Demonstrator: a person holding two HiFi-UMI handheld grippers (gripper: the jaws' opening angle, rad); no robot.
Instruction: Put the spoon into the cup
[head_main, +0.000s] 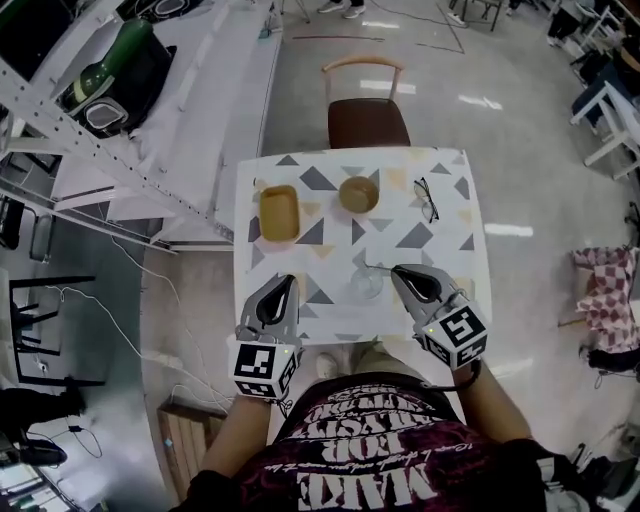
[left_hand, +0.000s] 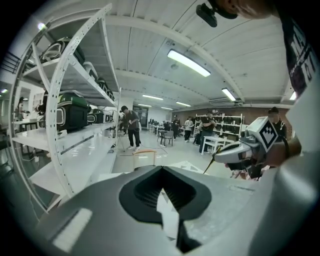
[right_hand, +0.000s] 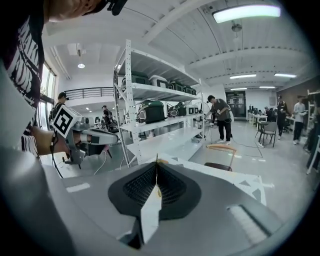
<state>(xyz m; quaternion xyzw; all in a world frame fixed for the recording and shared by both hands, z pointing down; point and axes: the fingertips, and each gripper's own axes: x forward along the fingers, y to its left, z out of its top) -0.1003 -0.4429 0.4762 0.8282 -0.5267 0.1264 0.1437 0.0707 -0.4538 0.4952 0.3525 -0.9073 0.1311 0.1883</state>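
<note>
The right tool (head_main: 396, 270) is clamping its jaws on the thin handle of the spoon (head_main: 377, 267). In the right gripper view the handle (right_hand: 156, 161) is showing only as a dark sliver rising from the pinched tips of that tool (right_hand: 156, 166). In the left gripper view the spoon (left_hand: 209, 164) is slanting downward from the right tool's (left_hand: 220, 159) nose. In the head view its free end is reaching toward the far rim of the clear glass cup (head_main: 366, 285); I cannot tell whether it is touching the glass. The cup is standing near the table's (head_main: 450, 240) front edge, between the two tools.

The left tool (head_main: 289, 281) is hanging over the table just left of the cup. Its jaws are drawn together at the tips (left_hand: 161, 169) with nothing between them, and its own body is blocking the cup from the left gripper view.

Farther back on the table a yellow-brown rectangular tray (head_main: 279, 213) and a tan round bowl (head_main: 358, 194) are sitting side by side. A pair of eyeglasses (head_main: 425, 199) is lying to the right of the bowl, well apart from the cup. A brown-seated chair (head_main: 367, 118) is standing at the far side of the table, and white shelving (head_main: 100, 150) is running along the left. People are standing in the room beyond.
</note>
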